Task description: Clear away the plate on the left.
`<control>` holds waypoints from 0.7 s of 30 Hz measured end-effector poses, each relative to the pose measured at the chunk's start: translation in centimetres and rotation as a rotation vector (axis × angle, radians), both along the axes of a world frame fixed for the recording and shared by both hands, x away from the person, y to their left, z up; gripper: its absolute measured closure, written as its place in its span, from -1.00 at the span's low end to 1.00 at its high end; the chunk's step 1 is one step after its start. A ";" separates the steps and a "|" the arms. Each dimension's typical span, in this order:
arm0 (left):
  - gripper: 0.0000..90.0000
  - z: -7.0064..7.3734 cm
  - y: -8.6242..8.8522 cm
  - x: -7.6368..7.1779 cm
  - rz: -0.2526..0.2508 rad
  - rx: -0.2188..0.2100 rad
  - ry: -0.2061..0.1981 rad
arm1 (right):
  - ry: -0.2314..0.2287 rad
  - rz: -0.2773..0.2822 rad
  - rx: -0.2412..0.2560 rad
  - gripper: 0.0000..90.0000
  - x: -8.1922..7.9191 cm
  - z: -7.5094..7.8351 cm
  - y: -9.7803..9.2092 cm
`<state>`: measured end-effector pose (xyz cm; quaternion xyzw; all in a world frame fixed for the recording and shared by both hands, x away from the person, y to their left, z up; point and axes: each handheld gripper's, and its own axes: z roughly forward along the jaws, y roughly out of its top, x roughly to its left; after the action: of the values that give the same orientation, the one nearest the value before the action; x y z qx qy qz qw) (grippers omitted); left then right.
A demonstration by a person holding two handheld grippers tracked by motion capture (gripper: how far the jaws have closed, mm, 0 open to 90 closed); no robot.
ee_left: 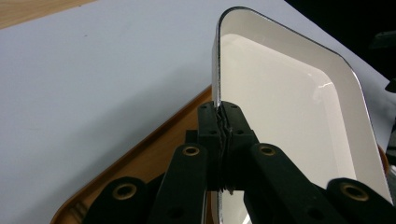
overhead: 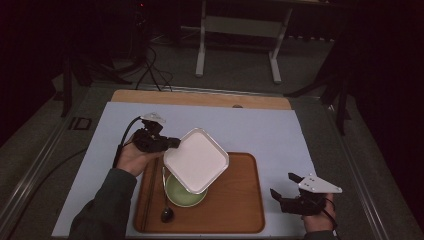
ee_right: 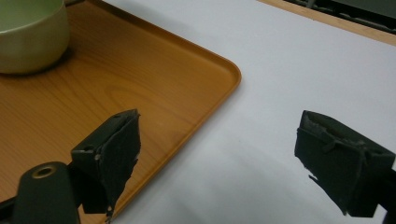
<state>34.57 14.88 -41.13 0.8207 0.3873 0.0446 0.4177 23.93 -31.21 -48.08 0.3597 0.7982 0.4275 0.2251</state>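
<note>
Left gripper (overhead: pixel 172 143) is clamped on the left rim of the white square plate (overhead: pixel 196 161), jaws pinched tight on the edge as the left gripper view shows (ee_left: pixel 223 122). Plate (ee_left: pixel 289 107) is lifted and tilted, held out to the right of the gripper, hanging over the green bowl (overhead: pixel 185 194) and covering the bowl's upper part from above; can't tell if it touches the bowl. Both sit over the wooden tray (overhead: pixel 240 200) on the desk (overhead: pixel 260 130). A dark spoon (overhead: pixel 166 214) lies on the tray just left of the bowl, what looks like chopsticks (overhead: pixel 146 200) along the tray's left side.

Right gripper (overhead: pixel 287 191) hovers off the tray's right edge, jaws wide apart, holding nothing; its view shows the tray corner (ee_right: pixel 140 93) and bowl (ee_right: pixel 30 35) ahead to the left.

Judgement: left hand owns the plate, right is well apart. Open room lies on the tray's right half and on the bare desk beyond and left of the tray. Risk: plate edge clipping the bowl rim when lowered.
</note>
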 end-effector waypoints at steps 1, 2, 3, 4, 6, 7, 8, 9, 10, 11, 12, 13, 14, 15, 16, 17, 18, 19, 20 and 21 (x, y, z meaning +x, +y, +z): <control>0.97 0.0 -0.1 0.0 -0.006 0.003 -0.002 | 0.000 0.000 0.000 -0.70 0.0 0.0 0.0; 0.97 0.1 -0.4 0.1 -0.012 0.006 -0.004 | 0.000 0.000 0.001 -0.70 0.0 0.0 0.0; 0.97 0.1 -0.5 0.1 -0.015 0.009 -0.005 | 0.000 0.000 0.001 -0.70 0.0 0.0 0.0; 0.97 0.2 -0.8 0.1 -0.021 0.009 -0.005 | 0.000 0.000 0.001 -0.70 0.0 0.0 0.0; 0.97 0.2 -1.3 0.1 -0.028 0.013 -0.007 | 0.000 -0.001 0.001 -0.70 0.0 0.0 0.0; 0.97 0.2 -1.5 0.1 -0.032 0.014 -0.007 | 0.000 -0.001 0.001 -0.70 0.0 0.0 0.0; 0.97 0.2 -1.7 0.2 -0.039 0.019 -0.007 | 0.000 -0.001 0.001 -0.70 0.0 0.0 0.0; 0.97 0.2 -1.9 0.2 -0.041 0.020 -0.008 | -0.001 -0.001 0.001 -0.70 0.0 0.0 -0.1; 0.97 0.2 -2.2 0.3 -0.050 0.026 -0.008 | -0.001 -0.001 0.002 -0.70 0.0 0.0 -0.1; 0.97 0.2 -2.4 0.3 -0.054 0.029 -0.009 | -0.002 -0.001 0.003 -0.70 0.0 0.0 -0.1; 0.97 0.2 -2.7 0.3 -0.061 0.034 -0.007 | -0.003 -0.002 0.003 -0.70 0.0 0.0 -0.1; 0.97 0.1 -2.9 0.3 -0.067 0.037 -0.008 | -0.003 -0.003 0.005 -0.70 0.0 0.0 -0.1; 0.97 0.1 -3.3 0.3 -0.077 0.047 -0.010 | -0.004 -0.004 0.005 -0.70 0.0 0.0 -0.1; 0.97 0.1 -3.4 0.3 -0.082 0.048 -0.010 | -0.003 -0.007 0.007 -0.70 0.0 0.0 -0.2; 0.97 0.1 -3.8 0.3 -0.090 0.054 -0.010 | -0.003 -0.008 0.009 -0.70 0.0 0.1 -0.2; 0.97 0.1 -3.9 0.3 -0.092 0.057 -0.009 | -0.005 -0.008 0.011 -0.70 0.0 0.1 -0.2; 0.97 0.0 -4.3 0.3 -0.095 0.059 -0.008 | -0.005 -0.009 0.012 -0.70 0.0 0.1 -0.2; 0.97 0.0 -4.5 0.3 -0.103 0.066 -0.007 | -0.006 -0.010 0.012 -0.70 0.0 0.1 -0.3; 0.97 -0.1 -4.7 0.3 -0.107 0.069 -0.004 | -0.010 -0.012 0.013 -0.70 0.0 0.1 -0.3; 0.97 -0.1 -4.9 0.4 -0.110 0.071 -0.003 | -0.012 -0.015 0.013 -0.70 -0.1 0.1 -0.3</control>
<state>34.92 10.02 -41.24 0.8550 0.3392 0.0365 0.3906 23.87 -31.51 -47.98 0.3648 0.7912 0.4332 0.2306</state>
